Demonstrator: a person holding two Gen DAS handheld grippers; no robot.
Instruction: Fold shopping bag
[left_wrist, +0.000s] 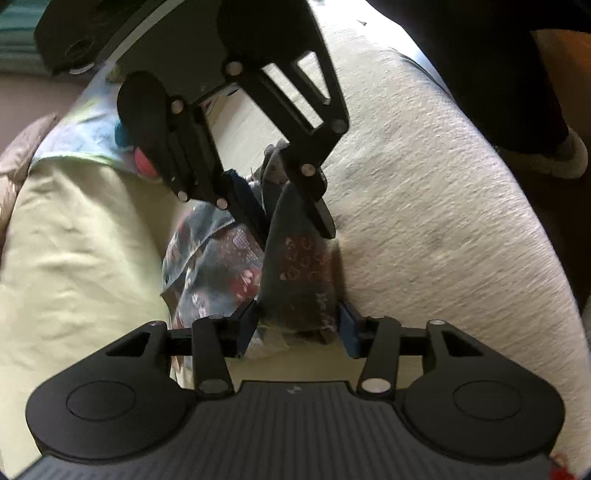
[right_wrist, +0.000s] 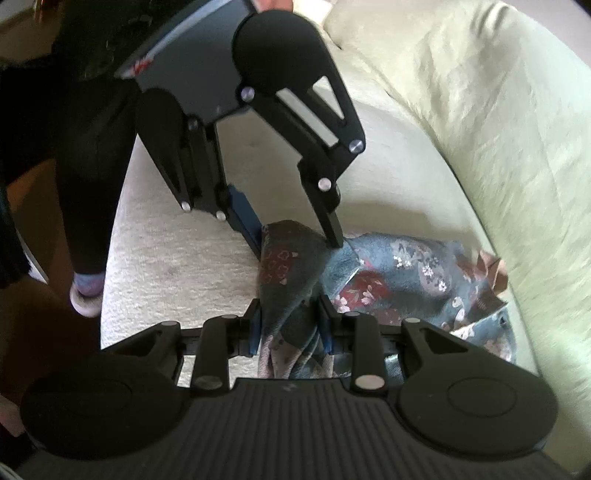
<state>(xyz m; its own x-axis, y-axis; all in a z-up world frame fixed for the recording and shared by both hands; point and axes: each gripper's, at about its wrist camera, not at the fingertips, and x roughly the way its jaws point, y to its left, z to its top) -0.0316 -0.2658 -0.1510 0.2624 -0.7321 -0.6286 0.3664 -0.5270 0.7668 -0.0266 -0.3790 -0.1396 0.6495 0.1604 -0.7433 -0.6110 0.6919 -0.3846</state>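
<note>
Both grippers are pinching the same bunched strip of the bag (right_wrist: 291, 273): the right gripper (right_wrist: 290, 332) nearest, the left gripper (left_wrist: 297, 325) facing it. The rest of the floral bag is lying crumpled on the cream sofa (left_wrist: 424, 184), against the green cushion (right_wrist: 498, 129).

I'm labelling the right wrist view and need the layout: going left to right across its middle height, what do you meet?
Person's dark trouser leg → cream seat cushion → left gripper gripping the floral shopping bag → pale green back cushion.
</note>
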